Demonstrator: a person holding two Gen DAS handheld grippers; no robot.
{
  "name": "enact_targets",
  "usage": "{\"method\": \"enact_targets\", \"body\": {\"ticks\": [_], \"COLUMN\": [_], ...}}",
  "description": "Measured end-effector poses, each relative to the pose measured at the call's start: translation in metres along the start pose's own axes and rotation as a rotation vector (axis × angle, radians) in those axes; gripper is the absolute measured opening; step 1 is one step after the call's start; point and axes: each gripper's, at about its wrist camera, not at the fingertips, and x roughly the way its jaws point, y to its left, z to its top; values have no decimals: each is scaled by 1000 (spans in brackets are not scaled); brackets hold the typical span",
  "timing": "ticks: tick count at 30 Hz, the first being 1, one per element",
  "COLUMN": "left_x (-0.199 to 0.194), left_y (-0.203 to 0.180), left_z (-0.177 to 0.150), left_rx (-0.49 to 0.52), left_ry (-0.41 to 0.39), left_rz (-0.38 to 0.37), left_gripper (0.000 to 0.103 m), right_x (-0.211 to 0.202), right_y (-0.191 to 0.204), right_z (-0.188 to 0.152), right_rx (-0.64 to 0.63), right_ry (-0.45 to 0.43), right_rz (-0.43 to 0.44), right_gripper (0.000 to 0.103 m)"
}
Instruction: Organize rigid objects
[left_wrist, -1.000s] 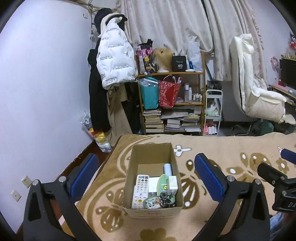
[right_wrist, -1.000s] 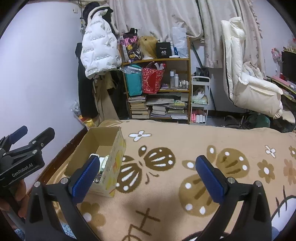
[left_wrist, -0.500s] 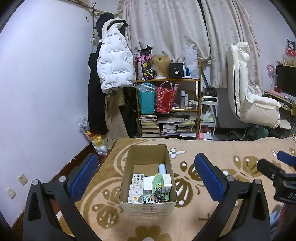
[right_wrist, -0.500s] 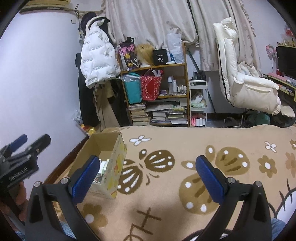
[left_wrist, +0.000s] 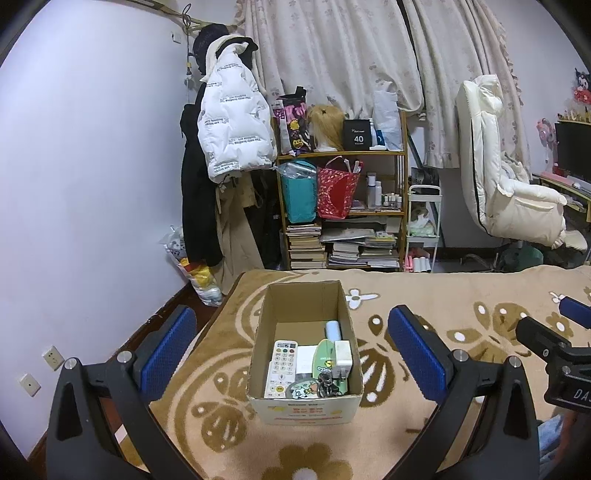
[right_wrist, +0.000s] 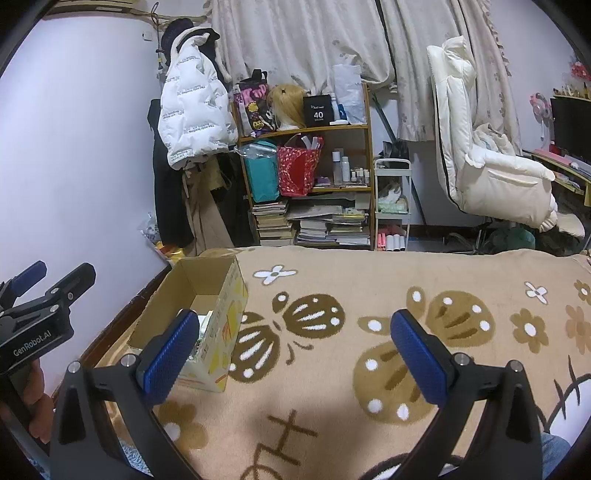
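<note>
The cardboard box (left_wrist: 304, 354) sits open near the left edge of the beige patterned blanket (left_wrist: 424, 291), holding a white remote (left_wrist: 280, 367) along its left wall, a green oval tag, a white charger block (left_wrist: 343, 352) and a pale blue cylinder — the small dark clutter at its near wall is too jumbled to name. The left gripper (left_wrist: 291, 350) hangs over it with fingers spread wide and empty. The right gripper (right_wrist: 295, 354), equally wide and empty, hovers above bare blanket beside the box — its left finger hides most of the contents from that view.

An open cardboard box (left_wrist: 303, 369) is sitting upright on a tan flowered blanket (left_wrist: 443, 295). A white remote (left_wrist: 280, 367), a green card and small white items are lying inside.
</note>
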Motion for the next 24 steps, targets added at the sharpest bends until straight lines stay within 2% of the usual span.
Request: {"method": "enact_targets", "body": {"ticks": [14, 24], "left_x": [6, 8], "left_y": [7, -1], "left_z": [-1, -3], "left_rx": [-24, 21], "left_ry": [16, 18], "left_rz": [47, 62], "left_gripper": [103, 103], "right_x": [6, 7], "right_y": [-3, -1], "right_z": [-4, -4], "right_rx": [7, 8], "right_ry": [12, 13], "right_rz": [-1, 0], "right_gripper": [103, 103]}}
